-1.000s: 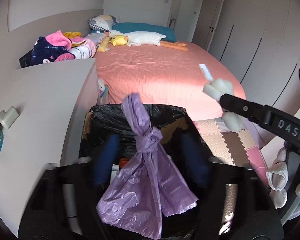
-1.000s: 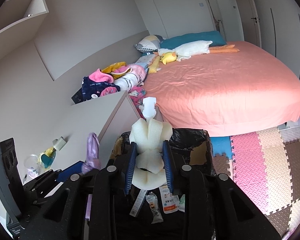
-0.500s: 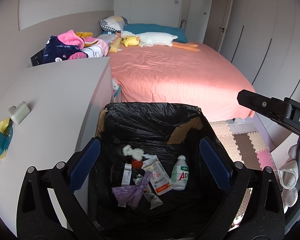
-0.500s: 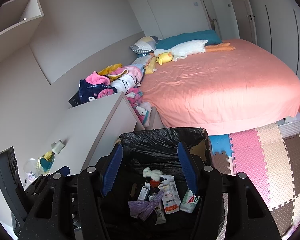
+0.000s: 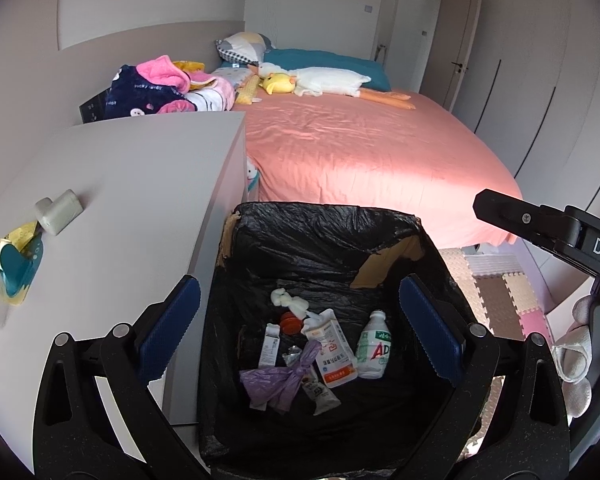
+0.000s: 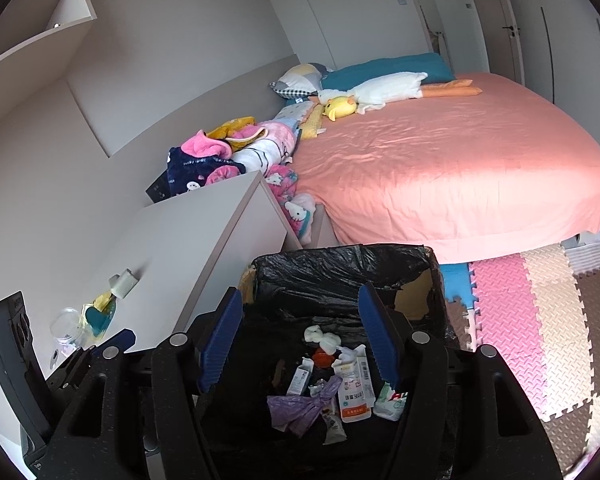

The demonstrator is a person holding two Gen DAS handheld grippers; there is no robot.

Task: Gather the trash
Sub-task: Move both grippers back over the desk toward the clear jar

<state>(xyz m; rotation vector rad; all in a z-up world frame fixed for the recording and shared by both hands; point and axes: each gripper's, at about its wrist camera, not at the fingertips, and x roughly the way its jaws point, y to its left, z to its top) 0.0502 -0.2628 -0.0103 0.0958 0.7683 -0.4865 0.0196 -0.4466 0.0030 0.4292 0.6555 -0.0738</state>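
A trash box lined with a black bag (image 5: 324, 224) (image 6: 340, 260) stands on the floor between a white cabinet and the bed. Inside lie a knotted purple plastic bag (image 5: 278, 380) (image 6: 300, 406), white foam pieces (image 5: 290, 302) (image 6: 320, 338), a small white bottle (image 5: 374, 346), pouches and a red cap. My left gripper (image 5: 300, 328) hangs open and empty over the box. My right gripper (image 6: 300, 344) is open and empty over it too; its arm shows in the left wrist view (image 5: 540, 224).
The white cabinet top (image 5: 120, 200) on the left carries a small grey object (image 5: 58, 210), a teal-and-yellow item (image 5: 14, 264) and a glass jar (image 6: 66, 326). The pink bed (image 5: 360, 152) lies beyond, with clothes and plush toys. Foam floor mats (image 6: 540, 312) are on the right.
A second ago the left gripper held the purple bag and the right held the white foam. Both opened and dropped them into the box. Both grippers now stay open above it.
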